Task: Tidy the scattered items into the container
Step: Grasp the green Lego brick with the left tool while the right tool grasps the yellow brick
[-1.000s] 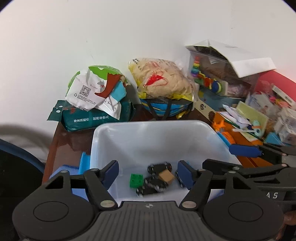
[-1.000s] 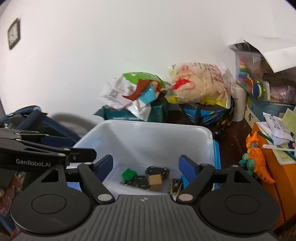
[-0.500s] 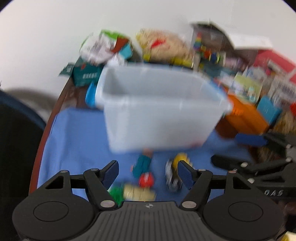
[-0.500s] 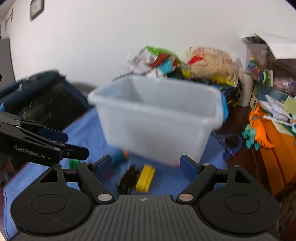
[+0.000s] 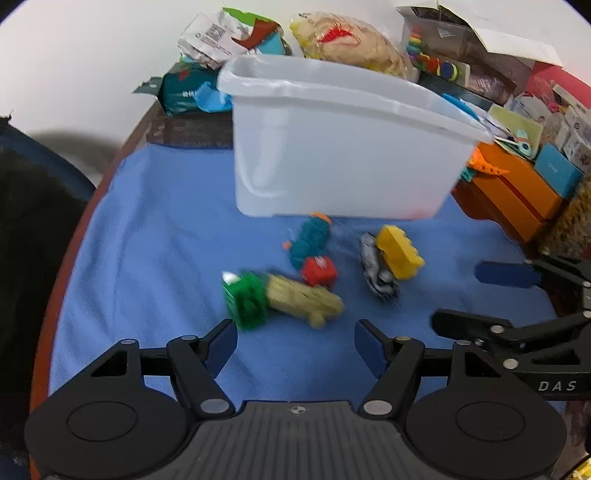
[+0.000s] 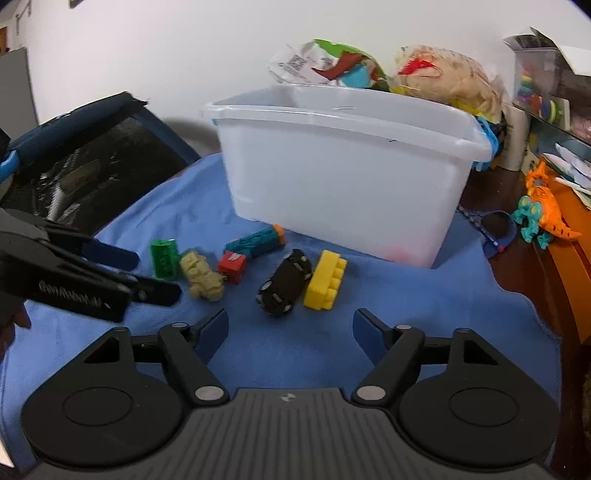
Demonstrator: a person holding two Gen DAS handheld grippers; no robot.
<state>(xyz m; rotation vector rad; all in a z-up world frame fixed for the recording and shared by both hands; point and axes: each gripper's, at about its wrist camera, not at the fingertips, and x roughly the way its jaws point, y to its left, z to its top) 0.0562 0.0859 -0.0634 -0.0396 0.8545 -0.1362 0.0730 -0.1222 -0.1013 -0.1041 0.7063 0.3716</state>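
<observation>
A white plastic bin (image 5: pixel 343 147) (image 6: pixel 343 166) stands on a blue cloth (image 5: pixel 147 258). In front of it lie several toys: a green brick (image 5: pixel 245 299) (image 6: pixel 164 258), a tan toy vehicle (image 5: pixel 303 299) (image 6: pixel 202 276), a red cube (image 5: pixel 318 271) (image 6: pixel 232 266), a teal and orange toy (image 5: pixel 310 240) (image 6: pixel 256 240), a black toy car (image 5: pixel 376 271) (image 6: pixel 284 282) and a yellow brick (image 5: pixel 399 251) (image 6: pixel 325 279). My left gripper (image 5: pixel 295 341) is open and empty, just short of the green brick. My right gripper (image 6: pixel 290 332) is open and empty, just short of the black car.
Snack bags (image 6: pixel 436 81) and a green packet (image 5: pixel 229 33) lie behind the bin. Orange boxes (image 5: pixel 513 192) and an orange and teal dinosaur (image 6: pixel 543 210) stand at the right. A dark chair (image 6: pixel 85 158) stands at the left. The table edge (image 5: pixel 55 288) curves along the left.
Both grippers have pulled back and dropped from above the bin's opening to low over the cloth in front of it. The scattered toys have come into view. Both stay open.
</observation>
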